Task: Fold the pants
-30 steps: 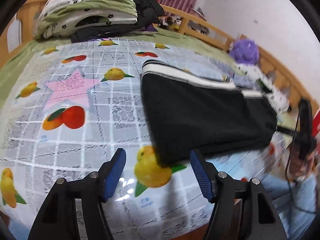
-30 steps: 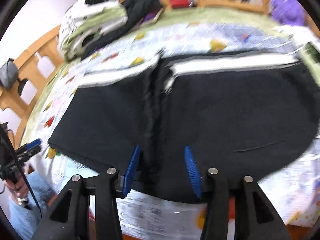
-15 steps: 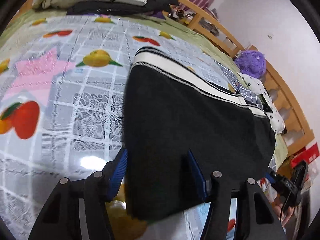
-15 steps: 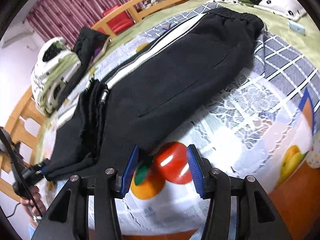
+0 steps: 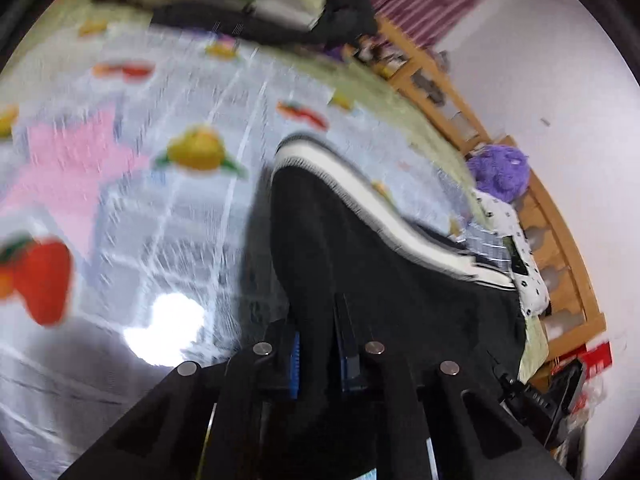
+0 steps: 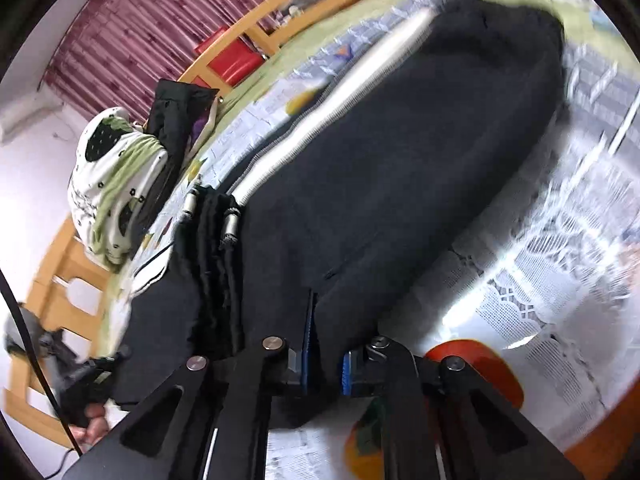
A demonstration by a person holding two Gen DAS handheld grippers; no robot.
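Both grippers, left gripper (image 5: pixel 318 344) and right gripper (image 6: pixel 324 360), have just closed, clamped on the black pants' (image 6: pixel 400 184) near edge; ready to lift for folding.

The fruit-print cover (image 5: pixel 120 208) on the bed is smeared by motion blur in the left wrist view, so its lace pattern cannot be read. The near hem of the black pants (image 5: pixel 400 280) is hidden behind the left hand-held gripper (image 5: pixel 320 344). In the right wrist view the waistband end is blurred, and the hem is covered by the right hand-held gripper (image 6: pixel 325 356).
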